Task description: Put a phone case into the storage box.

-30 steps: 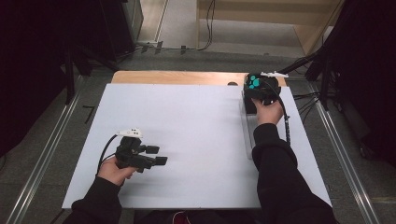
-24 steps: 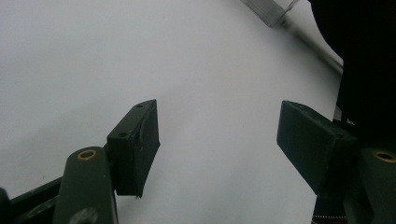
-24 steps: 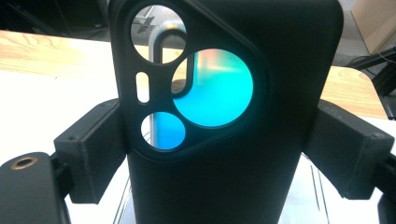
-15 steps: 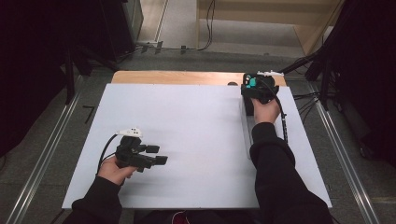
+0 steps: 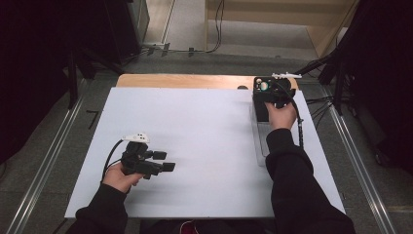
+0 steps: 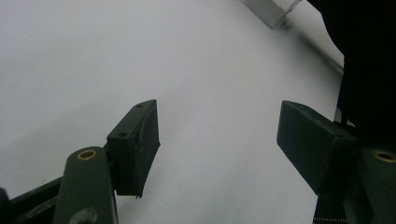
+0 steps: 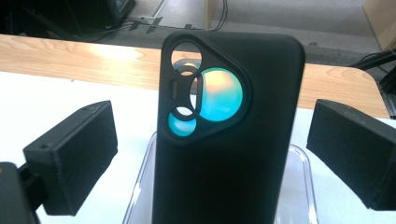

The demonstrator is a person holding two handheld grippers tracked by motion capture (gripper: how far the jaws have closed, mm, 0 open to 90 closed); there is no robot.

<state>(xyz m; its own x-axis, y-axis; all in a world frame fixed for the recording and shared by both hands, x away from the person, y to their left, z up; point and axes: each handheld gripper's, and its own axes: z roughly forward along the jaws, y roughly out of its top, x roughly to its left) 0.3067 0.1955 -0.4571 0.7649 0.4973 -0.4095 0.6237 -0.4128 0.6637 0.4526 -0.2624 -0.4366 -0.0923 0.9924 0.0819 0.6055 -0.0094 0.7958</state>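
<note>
At two o'clock on the white table [image 5: 195, 126], we had moved our right gripper [image 7: 210, 154], jaws wide, astride the black rubbery phone case [image 7: 229, 140] above its clear tray [image 7: 299, 186], readying a grasp, while our left gripper [image 6: 219, 140] idled open.

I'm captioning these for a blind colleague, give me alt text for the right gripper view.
A black phone case with a triangular camera cutout stands upright between the right gripper's two open black fingers, above a clear plastic tray. Behind are the white mat and the wooden table edge.
</note>
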